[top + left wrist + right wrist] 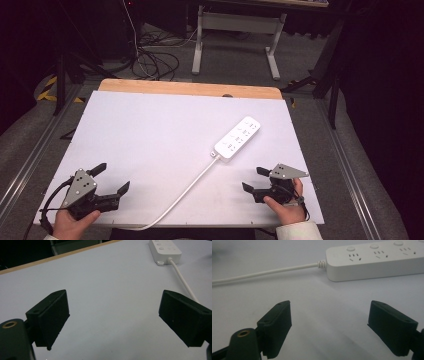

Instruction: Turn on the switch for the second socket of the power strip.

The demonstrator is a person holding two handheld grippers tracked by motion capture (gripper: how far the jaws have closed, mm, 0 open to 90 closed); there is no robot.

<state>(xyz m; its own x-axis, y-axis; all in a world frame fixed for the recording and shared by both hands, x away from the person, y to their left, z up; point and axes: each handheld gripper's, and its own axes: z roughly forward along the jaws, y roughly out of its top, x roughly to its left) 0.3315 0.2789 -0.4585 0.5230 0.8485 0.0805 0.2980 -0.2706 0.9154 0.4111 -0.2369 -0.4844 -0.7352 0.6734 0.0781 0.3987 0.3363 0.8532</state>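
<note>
- While the person's left hand (75,222) rested at the near left corner of the white rectangular table top (150,135), the black two-jaw left gripper (111,179) lay released, its jaws spread wide with bare white surface between them.
- Beyond that gripper's jaws, seen along its own view, the thin white power cable (183,281) ran away toward the strip, with no object between the jaws and it.
- Near the middle, the same cable curved from the table's near edge up to the white plastic four-socket power strip (238,138), which lay flat and slanted on the right half of the table.
- At the near right, the black two-jaw right gripper (254,179) was released too, jaws apart, empty, pointing at the strip's cable end from near by.
- Behind the table's wooden far edge (190,88) stood a white metal stand (235,37) and loose dark cables on the grey floor (155,62).
</note>
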